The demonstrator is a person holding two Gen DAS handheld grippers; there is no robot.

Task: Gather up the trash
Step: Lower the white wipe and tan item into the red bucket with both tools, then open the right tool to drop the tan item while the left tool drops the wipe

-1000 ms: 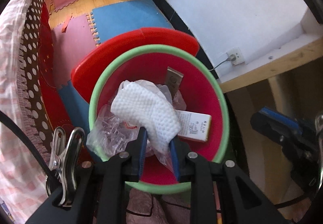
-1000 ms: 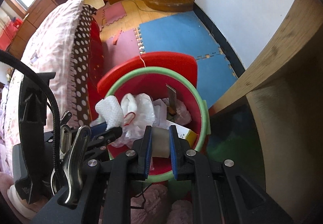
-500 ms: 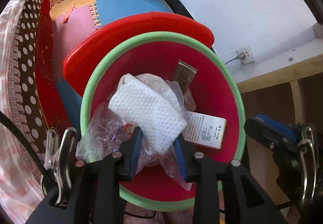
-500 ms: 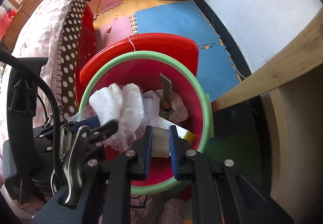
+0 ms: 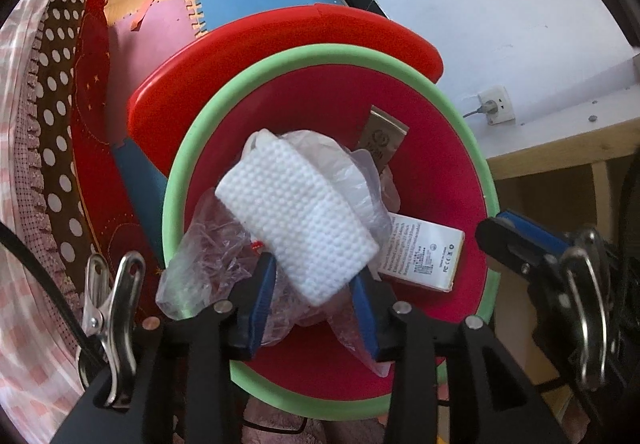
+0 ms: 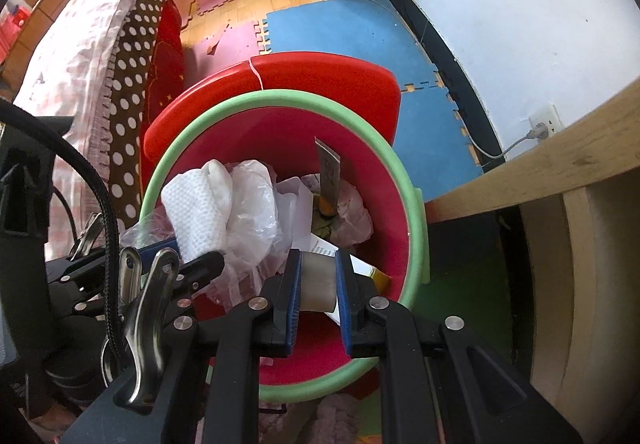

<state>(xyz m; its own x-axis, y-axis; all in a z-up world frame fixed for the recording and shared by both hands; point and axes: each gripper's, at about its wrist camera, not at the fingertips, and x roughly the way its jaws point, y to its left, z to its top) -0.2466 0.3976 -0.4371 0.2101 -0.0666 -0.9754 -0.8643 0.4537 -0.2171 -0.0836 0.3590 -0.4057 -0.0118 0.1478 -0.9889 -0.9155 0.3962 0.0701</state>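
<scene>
Left tongs [image 5: 312, 294] just spread — wipe [image 5: 298, 222] loose between, right tongs [image 6: 316, 290] pinching roll [image 6: 316, 280].

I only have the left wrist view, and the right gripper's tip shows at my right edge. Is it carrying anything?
Observer: Yes. The right gripper is shut on a pale cylinder.
Operator: Is it over the bin?
Observer: In the right wrist view, the cylinder hangs inside the near side of the bin.
Operator: Anything hidden by the sachet?
Observer: Something orange shows at the foot of the sachet.
</scene>
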